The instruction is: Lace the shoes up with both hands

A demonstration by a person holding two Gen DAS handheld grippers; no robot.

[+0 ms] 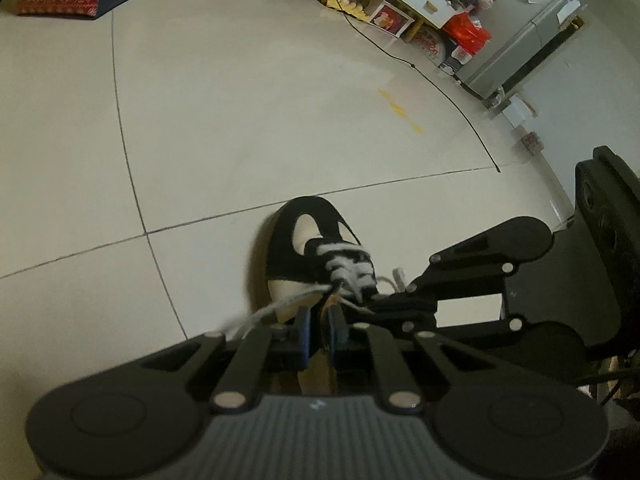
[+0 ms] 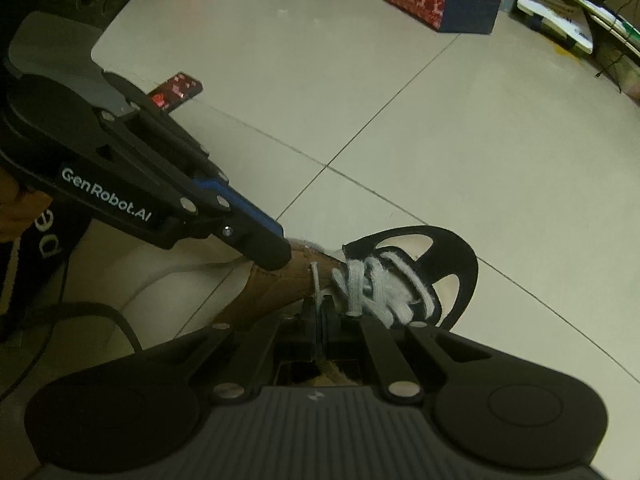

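On the tiled floor (image 1: 240, 120): black-and-cream shoe (image 1: 296, 248) | left tongs (image 1: 320, 334) slightly apart around brown tongue edge, grip unclear | right tongs (image 2: 319, 316) pinching white lace end (image 2: 316, 284)

Matt blk suede shoe (image 1: 298, 240), glossy tile floor (image 1: 240, 120)

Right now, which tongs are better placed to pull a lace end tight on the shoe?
Right, I'd judge. The right tongs look shut on the white lace end beside the shoe. The left tongs sit slightly apart at the tongue; the lace strand passes beside them.
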